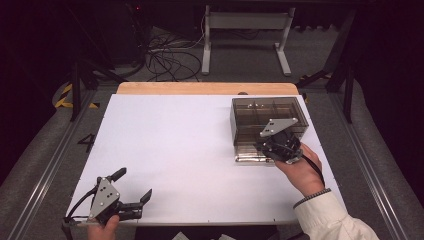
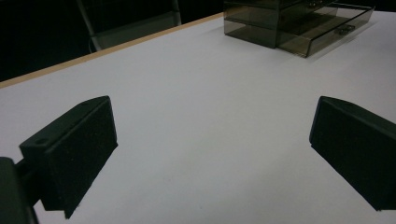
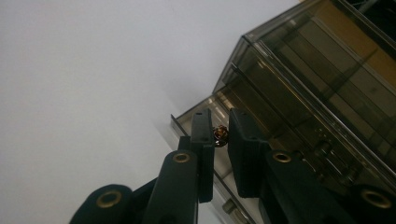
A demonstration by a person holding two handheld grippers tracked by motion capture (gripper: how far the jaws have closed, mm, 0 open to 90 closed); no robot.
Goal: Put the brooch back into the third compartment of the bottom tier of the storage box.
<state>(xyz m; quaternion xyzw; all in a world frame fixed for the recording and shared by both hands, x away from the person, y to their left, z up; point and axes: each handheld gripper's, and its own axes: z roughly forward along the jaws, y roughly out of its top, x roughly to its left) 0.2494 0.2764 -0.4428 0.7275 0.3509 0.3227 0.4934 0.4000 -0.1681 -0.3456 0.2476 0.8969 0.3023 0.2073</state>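
A smoked clear drawer box (image 1: pixel 267 116) stands at the table's far right, and its bottom drawer (image 1: pixel 248 159) is pulled out toward me. My right gripper (image 1: pixel 269 146) sits over that open drawer. In the right gripper view the right gripper (image 3: pixel 220 127) is shut on a small round brown-gold object (image 3: pixel 220 135), pinched just above the drawer (image 3: pixel 224 112). My left gripper (image 1: pixel 133 184) rests near the front left edge, wide open with nothing between its fingers. From the left gripper view, the left gripper (image 2: pixel 212 154) faces bare table, with the box (image 2: pixel 261 18) and drawer (image 2: pixel 327 35) far off.
The white table top (image 1: pixel 185 150) has a wooden strip (image 1: pixel 200 88) along its far edge. Beyond it are a white desk frame (image 1: pixel 245 35) and cables (image 1: pixel 170 55) on the floor. The person's right sleeve (image 1: pixel 330 217) comes in at the bottom right.
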